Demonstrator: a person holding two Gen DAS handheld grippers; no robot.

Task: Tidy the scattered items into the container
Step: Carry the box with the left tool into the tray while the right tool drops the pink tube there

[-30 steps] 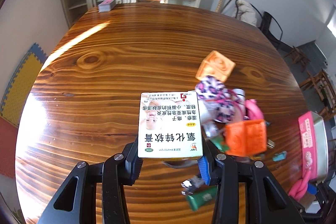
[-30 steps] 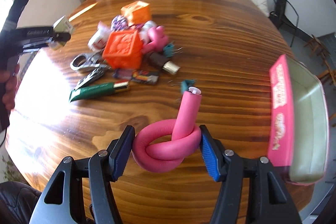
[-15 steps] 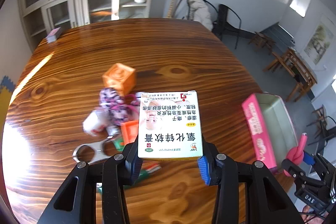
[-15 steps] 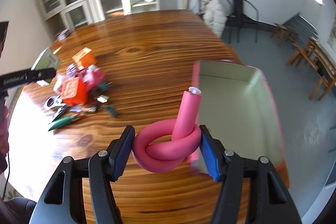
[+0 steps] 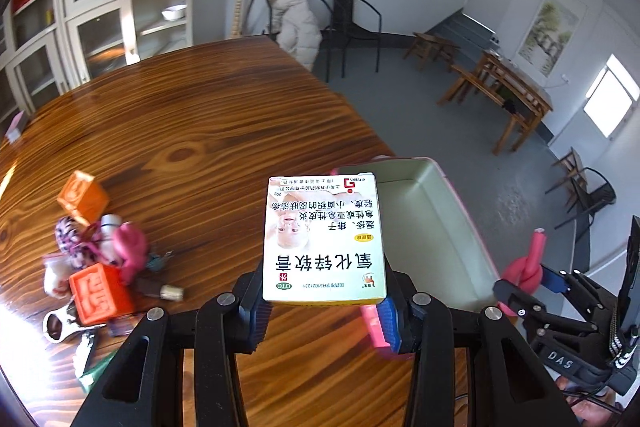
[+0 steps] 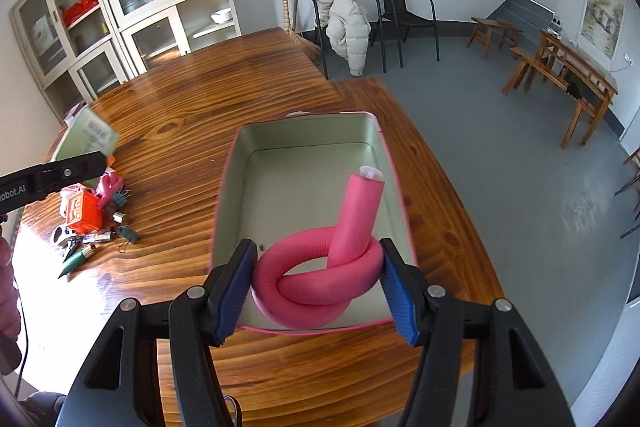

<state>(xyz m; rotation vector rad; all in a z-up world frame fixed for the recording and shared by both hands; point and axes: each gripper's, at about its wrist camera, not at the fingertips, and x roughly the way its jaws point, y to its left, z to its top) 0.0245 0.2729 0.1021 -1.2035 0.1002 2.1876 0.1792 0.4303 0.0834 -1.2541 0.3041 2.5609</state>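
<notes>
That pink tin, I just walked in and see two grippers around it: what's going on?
A person is tidying clutter into the pink tin. The right gripper holds a knotted pink foam tube over the tin, which has nothing in it; the left gripper holds a medicine box beside it. A pile of small items remains on the table.

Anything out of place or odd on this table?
Nothing damaged or spilled. The only mess is the pile of blocks, clips and small items left of the tin, not yet tidied. The tin holds nothing so far.
</notes>
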